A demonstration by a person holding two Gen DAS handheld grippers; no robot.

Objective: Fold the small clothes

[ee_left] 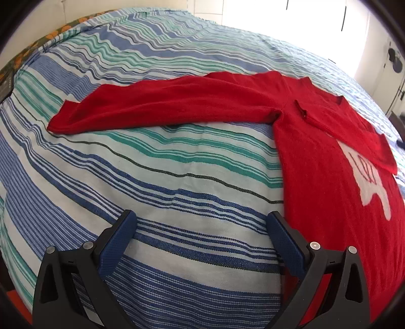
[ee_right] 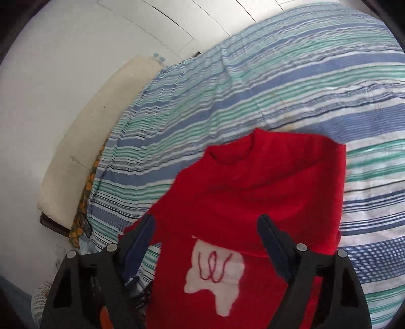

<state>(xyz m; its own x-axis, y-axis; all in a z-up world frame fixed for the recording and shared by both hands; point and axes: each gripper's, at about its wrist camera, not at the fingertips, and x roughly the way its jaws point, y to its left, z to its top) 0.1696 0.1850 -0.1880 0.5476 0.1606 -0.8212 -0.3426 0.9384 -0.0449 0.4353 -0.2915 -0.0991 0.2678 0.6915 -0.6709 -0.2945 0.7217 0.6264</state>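
Observation:
A small red sweater (ee_left: 316, 164) lies flat on the striped bedspread (ee_left: 152, 177). One sleeve (ee_left: 152, 108) stretches far out to the left; the other sleeve (ee_left: 354, 131) is folded across the chest, partly over a white patch (ee_left: 369, 187). My left gripper (ee_left: 202, 216) is open over bare bedspread, just left of the sweater's body, with nothing between its fingers. In the right wrist view my right gripper (ee_right: 207, 219) stands open above the sweater (ee_right: 253, 182), the white patch (ee_right: 217, 275) showing between and below its fingers. Its pads press on nothing.
The bedspread (ee_right: 278, 76) covers the whole bed. A flowered cloth (ee_right: 86, 202) hangs at the bed's edge, and a cream cushion (ee_right: 83, 151) lies on the floor beside it. A bright window (ee_left: 291, 17) is behind the bed.

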